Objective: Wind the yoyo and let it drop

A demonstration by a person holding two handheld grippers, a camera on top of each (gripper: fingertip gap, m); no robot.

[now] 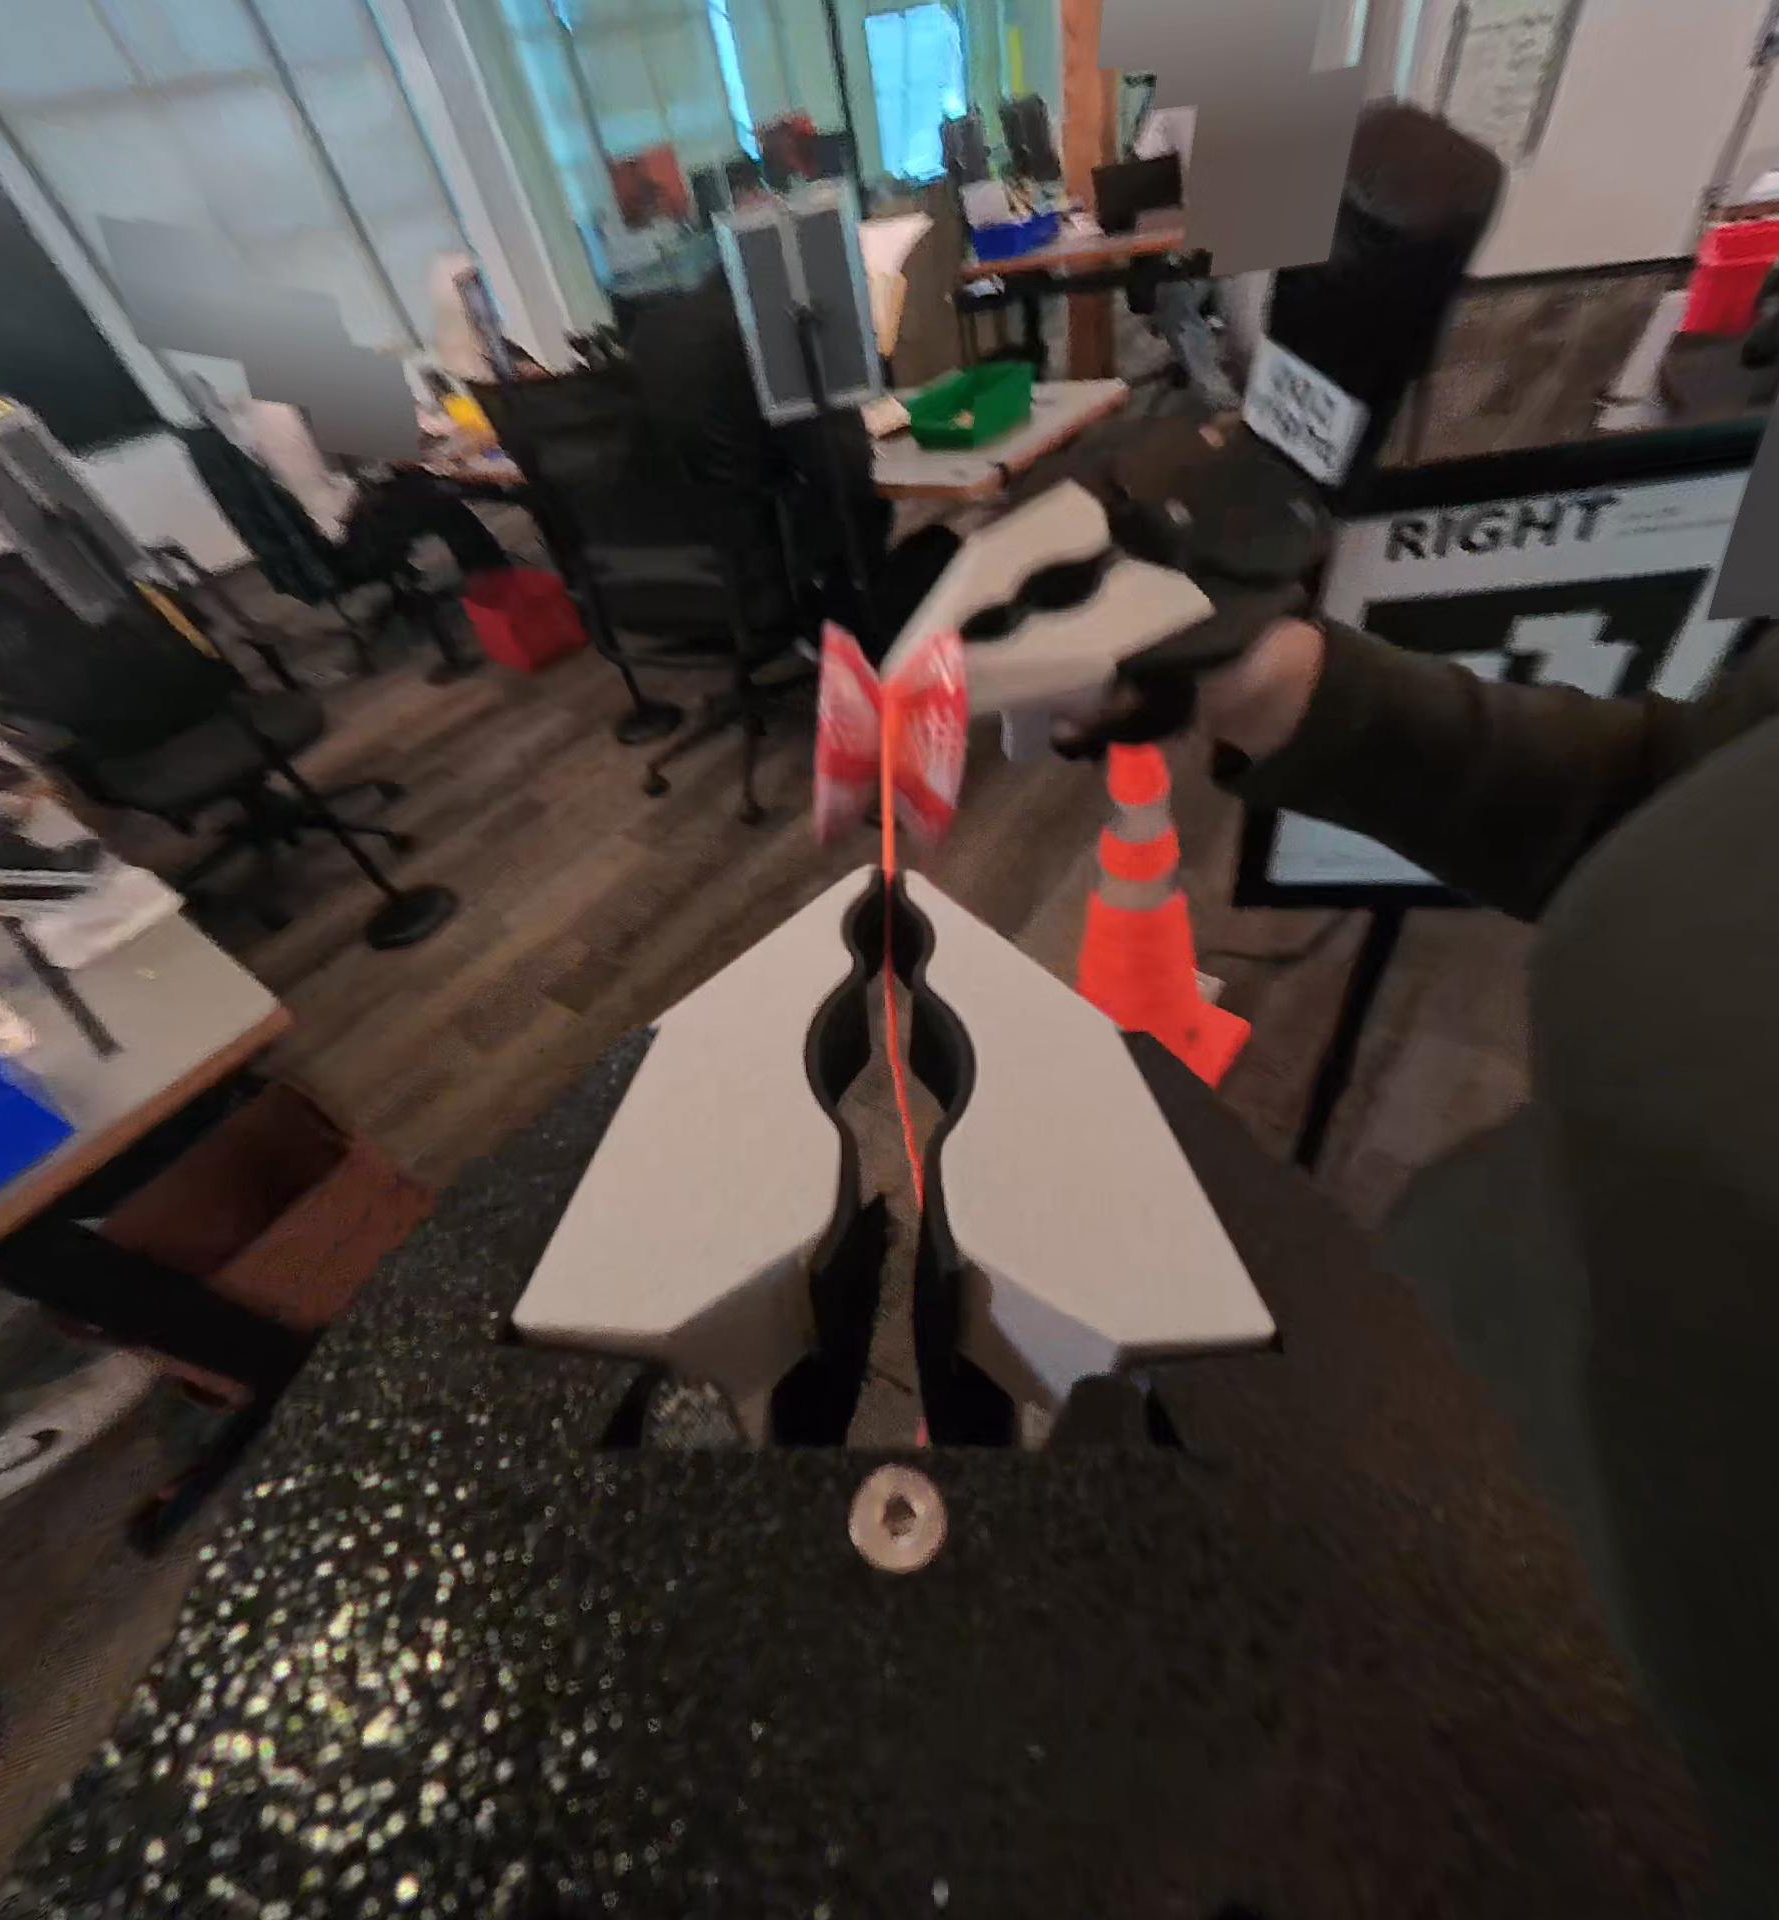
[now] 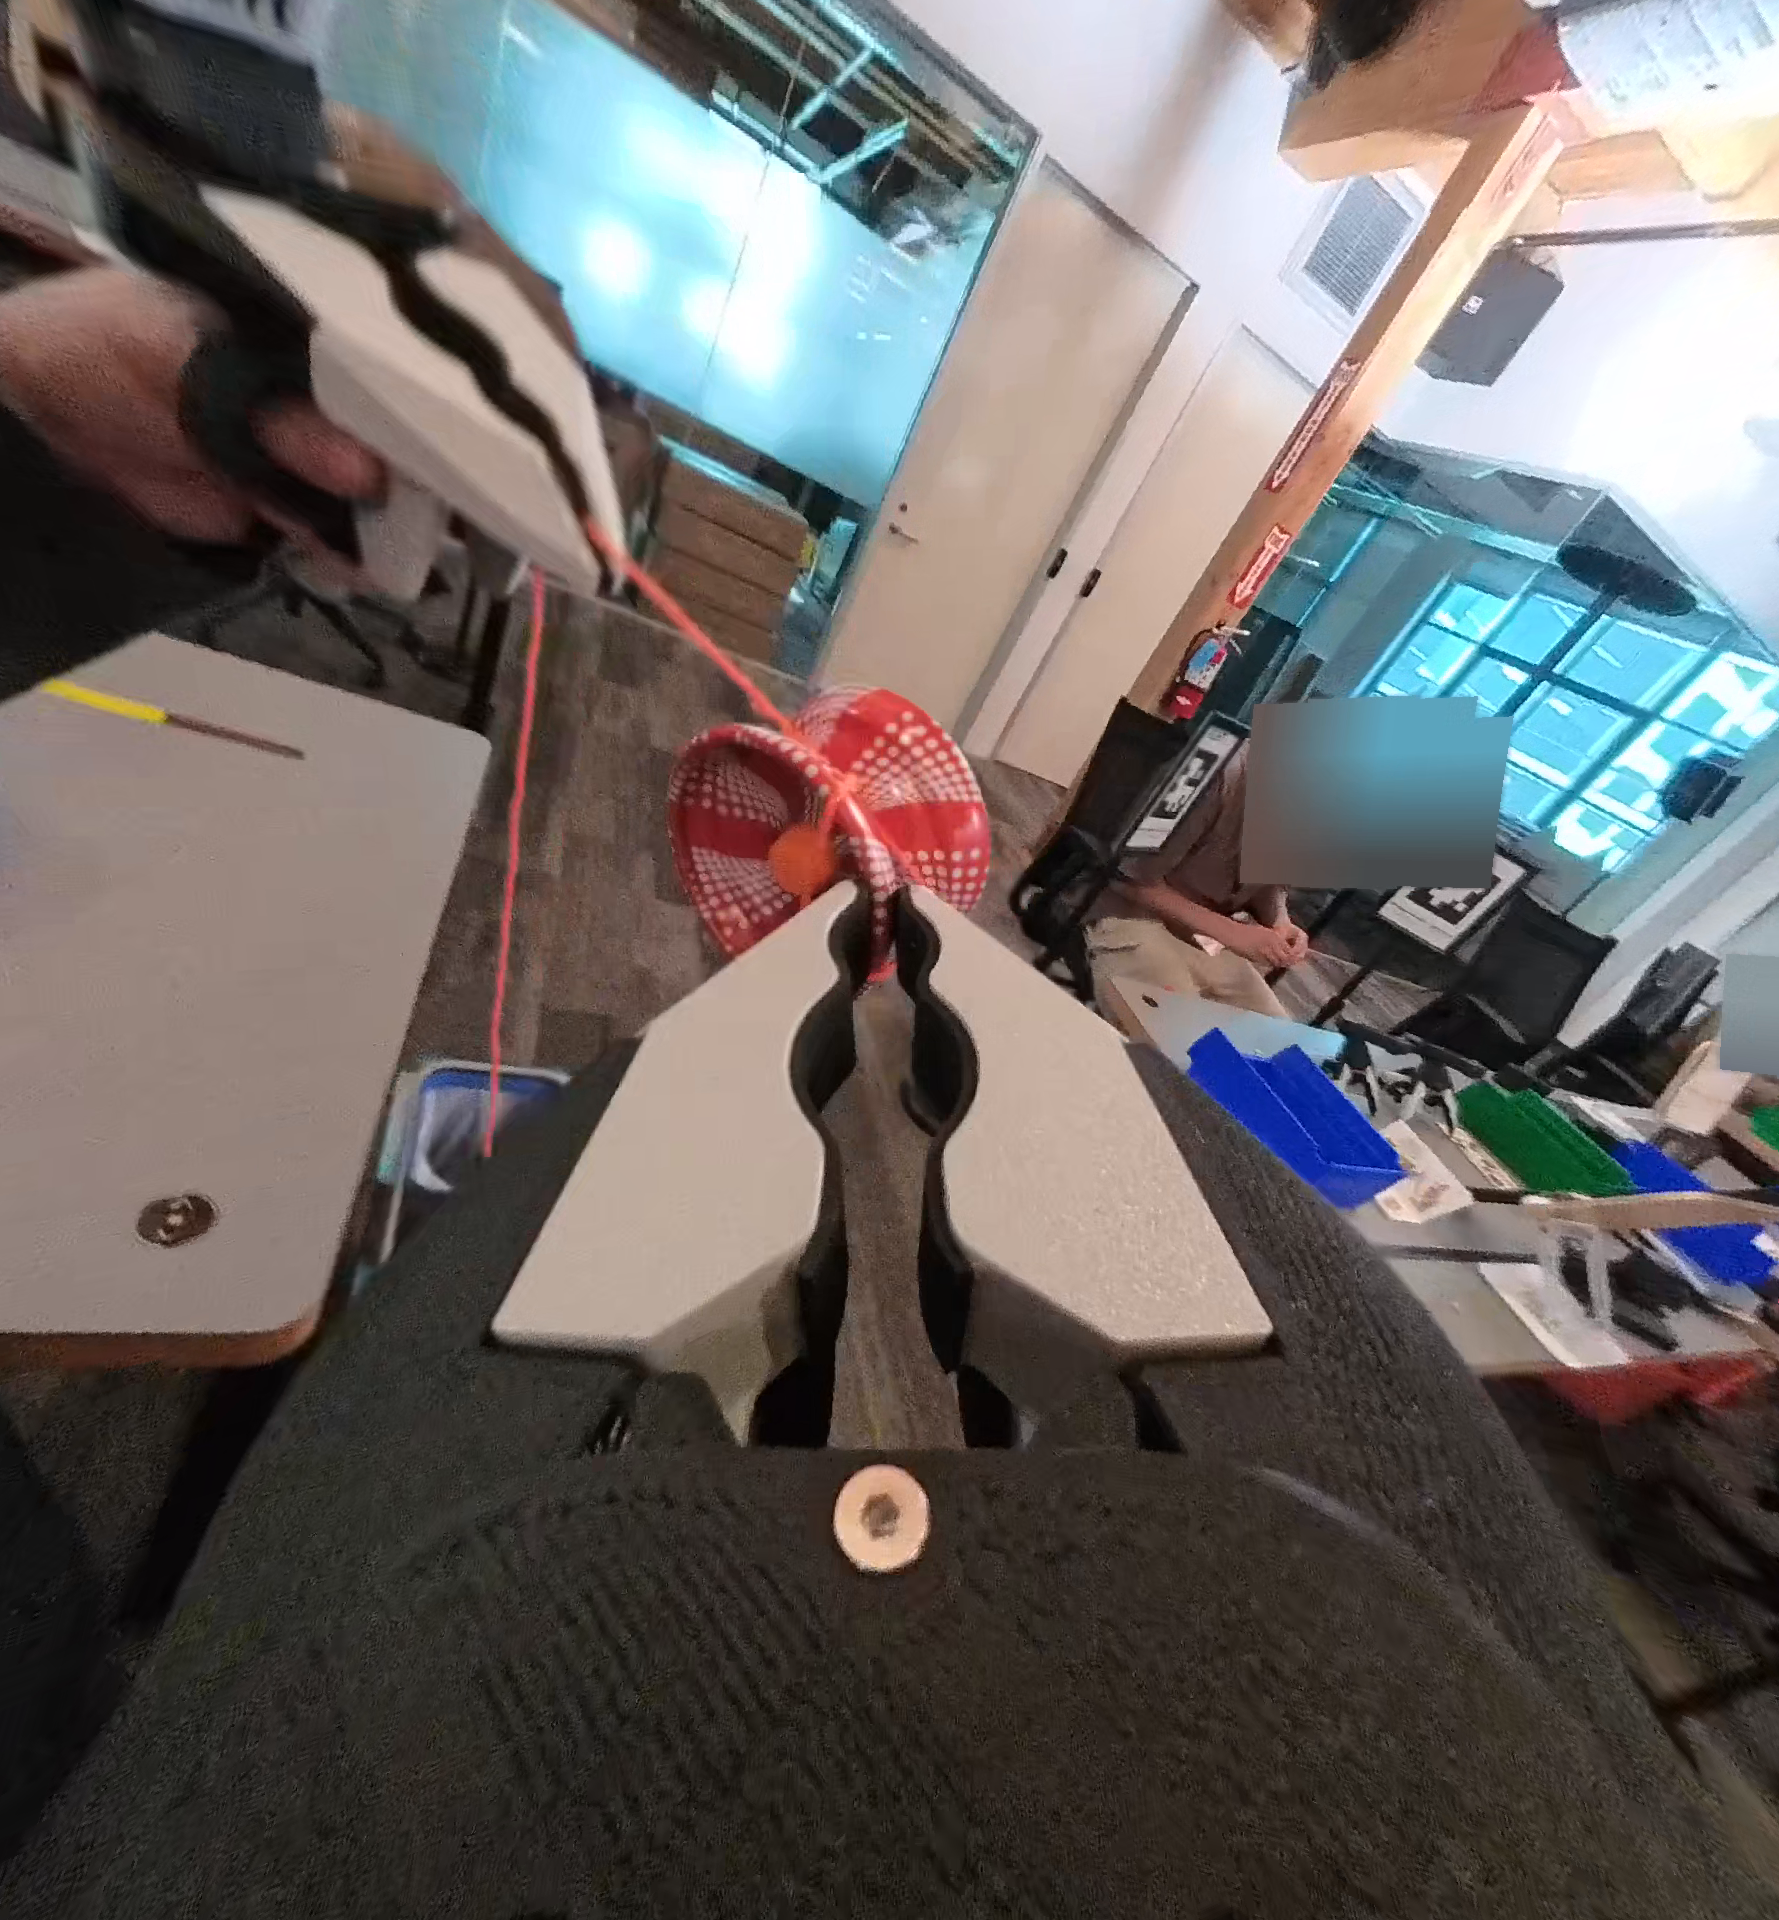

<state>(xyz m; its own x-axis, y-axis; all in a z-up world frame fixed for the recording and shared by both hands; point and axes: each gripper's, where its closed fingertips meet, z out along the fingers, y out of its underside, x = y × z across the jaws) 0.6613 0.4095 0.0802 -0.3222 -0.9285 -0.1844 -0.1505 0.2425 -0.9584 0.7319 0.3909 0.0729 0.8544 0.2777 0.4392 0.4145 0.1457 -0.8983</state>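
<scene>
The red yoyo (image 1: 890, 748) with white dots hangs in mid air between both grippers. My left gripper (image 1: 890, 883) is shut on the orange string (image 1: 900, 1091), which runs between its fingers up to the yoyo's groove. My right gripper (image 1: 926, 649) comes in from the upper right and touches the yoyo's right half. In the right wrist view my right gripper (image 2: 883, 906) is shut on the rim of the yoyo (image 2: 916, 790). The left gripper (image 2: 599, 540) holds the taut string (image 2: 703, 649) at upper left. A loose string end (image 2: 511, 852) hangs down from it.
An orange traffic cone (image 1: 1145, 914) stands on the wood floor just right of the yoyo. Office chairs (image 1: 677, 540) and a grey table (image 1: 137, 1018) are at left. Below the right gripper are a grey table (image 2: 189, 935), blue bins (image 2: 1290, 1112) and a seated person (image 2: 1207, 914). The gap from one gripper's tips to the other's is roughly 8 centimeters.
</scene>
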